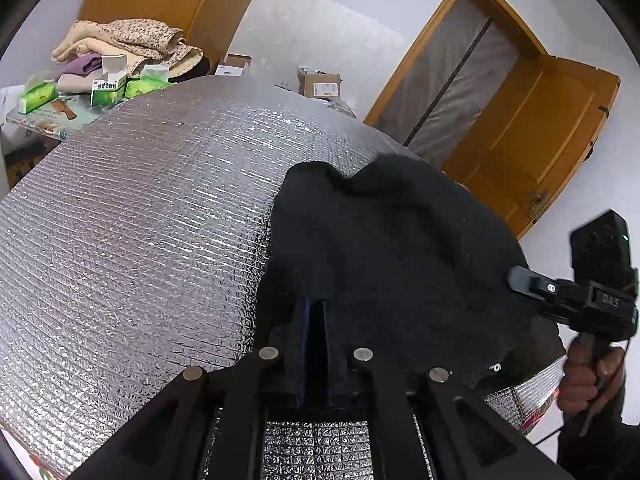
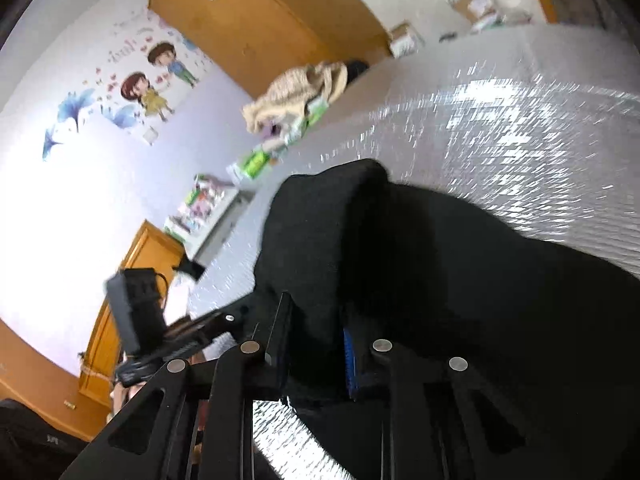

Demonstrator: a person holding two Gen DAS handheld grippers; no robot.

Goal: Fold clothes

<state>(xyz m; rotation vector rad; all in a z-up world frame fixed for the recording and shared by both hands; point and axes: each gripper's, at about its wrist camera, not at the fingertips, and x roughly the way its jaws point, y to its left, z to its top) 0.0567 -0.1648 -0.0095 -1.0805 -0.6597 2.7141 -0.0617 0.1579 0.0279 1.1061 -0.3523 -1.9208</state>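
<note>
Looking along the left gripper, the left wrist view is showing its two fingers standing almost together, with only a thin slit between the blue pads. Their tips are lying over the near edge of a black garment; whether cloth is actually pinched there is impossible to tell, black on black. That garment is lying in a loose heap on the right part of a table covered in silver foil sheeting, with its far edge bunching into two humps. At far right, a hand is holding the right gripper by its handle over the garment's right side. Beyond the table, a pile of blankets and green boxes are sitting on a side surface, well apart.

Looking along the right gripper, the blurred right wrist view is showing its fingers closing on a thick fold of the same garment, which is filling the gap between them and rising in a hump just ahead. The left gripper is hanging just beside it at left.

Judging from this, the main risk is uneven hold: if the left fingers are gripping nothing, a lift would be dragging the cloth by one corner, twisting the fold. The thick wad on the right may also be catching several layers, spoiling the crease.
</note>
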